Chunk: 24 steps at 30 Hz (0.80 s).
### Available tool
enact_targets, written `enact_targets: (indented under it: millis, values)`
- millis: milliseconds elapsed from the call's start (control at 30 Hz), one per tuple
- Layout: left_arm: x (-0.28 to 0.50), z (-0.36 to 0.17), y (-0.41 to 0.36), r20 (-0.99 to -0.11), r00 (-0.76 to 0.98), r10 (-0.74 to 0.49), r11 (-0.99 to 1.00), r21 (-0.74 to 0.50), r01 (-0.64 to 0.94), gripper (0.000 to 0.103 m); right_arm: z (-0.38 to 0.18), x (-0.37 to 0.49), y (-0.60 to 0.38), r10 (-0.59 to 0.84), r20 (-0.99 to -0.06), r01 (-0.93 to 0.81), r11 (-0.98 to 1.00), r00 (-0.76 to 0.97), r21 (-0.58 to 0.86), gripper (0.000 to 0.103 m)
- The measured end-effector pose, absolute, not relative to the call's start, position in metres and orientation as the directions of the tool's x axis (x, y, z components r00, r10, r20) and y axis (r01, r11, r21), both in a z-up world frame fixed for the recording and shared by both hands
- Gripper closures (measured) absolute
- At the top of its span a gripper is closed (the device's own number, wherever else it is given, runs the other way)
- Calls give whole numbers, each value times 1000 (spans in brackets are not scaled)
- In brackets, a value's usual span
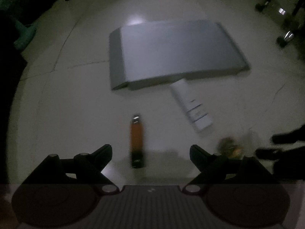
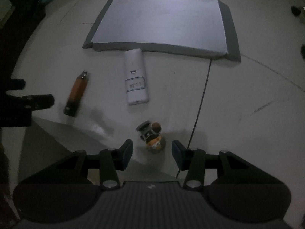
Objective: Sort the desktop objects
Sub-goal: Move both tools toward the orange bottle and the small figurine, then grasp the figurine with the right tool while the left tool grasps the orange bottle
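Observation:
An orange-and-black stick-shaped object (image 1: 136,141) lies on the pale floor between and just ahead of my open left gripper (image 1: 150,155); it also shows in the right wrist view (image 2: 77,94). A white remote control (image 2: 136,77) lies ahead of a small orange-and-brown figurine (image 2: 152,137). My right gripper (image 2: 152,153) is open, with the figurine just ahead between the fingertips, not touched. The remote (image 1: 191,106) and the blurred figurine (image 1: 230,147) also show in the left wrist view. The left gripper's fingers (image 2: 38,100) show at the left edge of the right wrist view.
A flat grey board (image 2: 158,22) with dark side strips lies beyond the remote; it also shows in the left wrist view (image 1: 175,51). A thin dark cable (image 2: 202,103) runs from the board towards my right gripper. Chair wheels (image 1: 286,38) stand at the far right.

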<state>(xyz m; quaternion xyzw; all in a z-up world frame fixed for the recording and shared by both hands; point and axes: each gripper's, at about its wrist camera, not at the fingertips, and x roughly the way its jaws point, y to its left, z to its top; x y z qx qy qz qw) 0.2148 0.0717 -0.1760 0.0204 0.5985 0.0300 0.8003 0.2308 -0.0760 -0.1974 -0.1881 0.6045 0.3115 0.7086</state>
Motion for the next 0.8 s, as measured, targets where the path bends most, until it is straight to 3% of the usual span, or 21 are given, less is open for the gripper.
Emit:
enact_targets:
  millis: [267, 567, 800]
  values:
    - [241, -209, 84, -966, 258, 21, 1000, 15, -25, 15, -238, 252, -64, 218, -976, -668, 730, 25, 146, 52]
    - [256, -256, 80, -987, 148, 62, 997, 67, 27, 15, -276, 259, -62, 197, -980, -692, 702, -37, 167, 52]
    - [262, -277, 98, -996, 87, 23, 998, 18, -52, 15, -289, 252, -52, 169, -984, -743, 650, -63, 159, 52]
